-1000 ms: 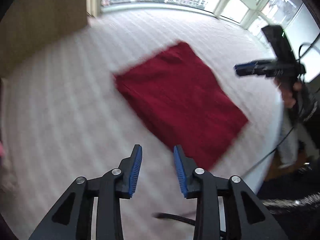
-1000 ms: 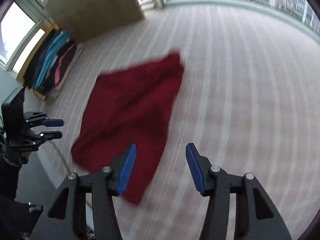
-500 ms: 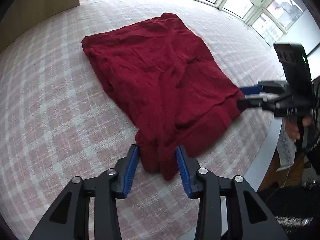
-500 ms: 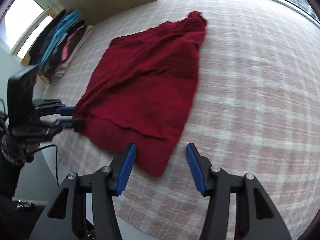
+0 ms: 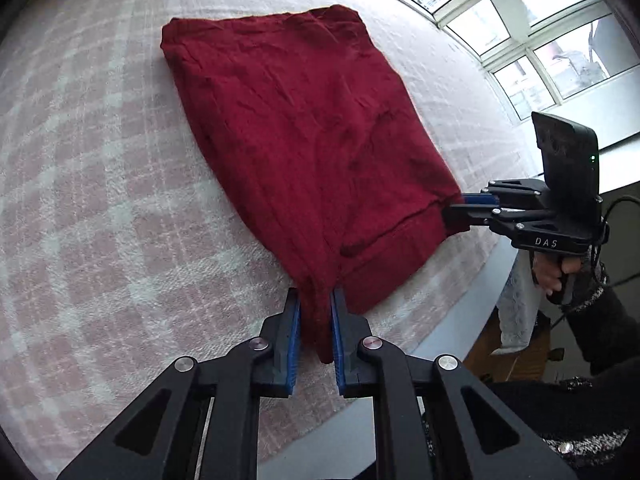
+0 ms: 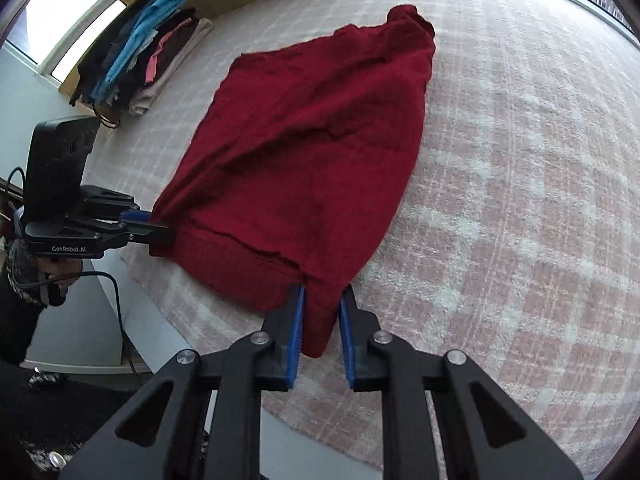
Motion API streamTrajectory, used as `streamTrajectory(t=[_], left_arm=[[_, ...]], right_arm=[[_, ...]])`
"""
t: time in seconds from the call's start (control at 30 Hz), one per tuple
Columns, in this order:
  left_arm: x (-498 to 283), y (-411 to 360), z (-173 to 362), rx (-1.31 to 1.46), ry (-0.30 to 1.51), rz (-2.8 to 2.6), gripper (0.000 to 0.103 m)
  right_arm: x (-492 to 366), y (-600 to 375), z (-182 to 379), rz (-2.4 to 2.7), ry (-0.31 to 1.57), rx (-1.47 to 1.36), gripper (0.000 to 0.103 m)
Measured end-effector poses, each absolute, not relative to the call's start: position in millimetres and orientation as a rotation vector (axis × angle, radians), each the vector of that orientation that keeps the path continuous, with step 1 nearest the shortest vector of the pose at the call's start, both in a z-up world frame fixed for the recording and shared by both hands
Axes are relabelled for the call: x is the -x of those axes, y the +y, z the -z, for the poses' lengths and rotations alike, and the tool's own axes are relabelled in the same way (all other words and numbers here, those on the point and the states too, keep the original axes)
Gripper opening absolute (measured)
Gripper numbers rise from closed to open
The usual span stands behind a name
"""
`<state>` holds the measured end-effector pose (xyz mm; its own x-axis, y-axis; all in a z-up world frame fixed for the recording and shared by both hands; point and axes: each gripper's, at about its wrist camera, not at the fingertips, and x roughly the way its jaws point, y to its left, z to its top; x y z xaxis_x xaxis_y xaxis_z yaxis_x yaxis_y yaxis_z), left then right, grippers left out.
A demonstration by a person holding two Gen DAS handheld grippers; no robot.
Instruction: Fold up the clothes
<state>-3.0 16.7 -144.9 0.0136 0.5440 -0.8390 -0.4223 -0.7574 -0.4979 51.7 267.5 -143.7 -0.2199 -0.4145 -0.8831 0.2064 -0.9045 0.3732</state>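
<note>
The left gripper (image 5: 315,326) is clamping one near corner of the red garment (image 5: 304,128) while the right gripper (image 6: 322,322) is closing its jaws on the other.

Pink-and-white checked bedspread (image 6: 520,168), covering the whole surface. Stack of folded clothes (image 6: 144,52), blue, black, pink and beige, at its far left corner. Windows (image 5: 532,36) beyond its far edge.
</note>
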Motion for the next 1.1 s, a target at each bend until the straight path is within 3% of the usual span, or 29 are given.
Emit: streamTrajectory(t=[0.23, 0.33, 0.6, 0.7, 0.77, 0.83, 1.0, 1.1], left_arm=[[5.9, -14.1, 118.6, 1.617, -0.233, -1.792, 0.012], [20.0, -21.7, 100.4, 1.588, -0.357, -1.789, 0.012], [110.1, -18.9, 91.8, 1.560, -0.490, -1.813, 0.013], [148.0, -8.0, 117.4, 1.622, -0.555, -1.793, 0.015], [168.9, -7.0, 136.7, 1.699, -0.580, -1.794, 0.019], [180.4, -11.0, 146.4, 1.767, -0.609, -1.788, 0.023], [188.0, -23.0, 128.8, 1.719, -0.504, -1.860, 0.037], [184.5, -31.6, 107.1, 1.651, -0.386, -1.936, 0.037]], right_arm=[[-50.6, 289.0, 123.0, 2.102, -0.475, -1.613, 0.017], [-40.0, 302.3, 104.5, 2.087, -0.597, -1.563, 0.017], [43.8, 322.3, 89.4, 2.113, -0.752, -1.517, 0.017], [89.4, 328.9, 108.8, 2.093, -0.800, -1.598, 0.022], [119.4, 330.7, 128.2, 2.055, -0.848, -1.677, 0.038], [139.3, 331.6, 142.2, 2.021, -0.904, -1.730, 0.039], [134.9, 334.3, 122.6, 2.131, -0.743, -1.689, 0.039], [121.0, 331.0, 98.8, 2.278, -0.596, -1.623, 0.039]])
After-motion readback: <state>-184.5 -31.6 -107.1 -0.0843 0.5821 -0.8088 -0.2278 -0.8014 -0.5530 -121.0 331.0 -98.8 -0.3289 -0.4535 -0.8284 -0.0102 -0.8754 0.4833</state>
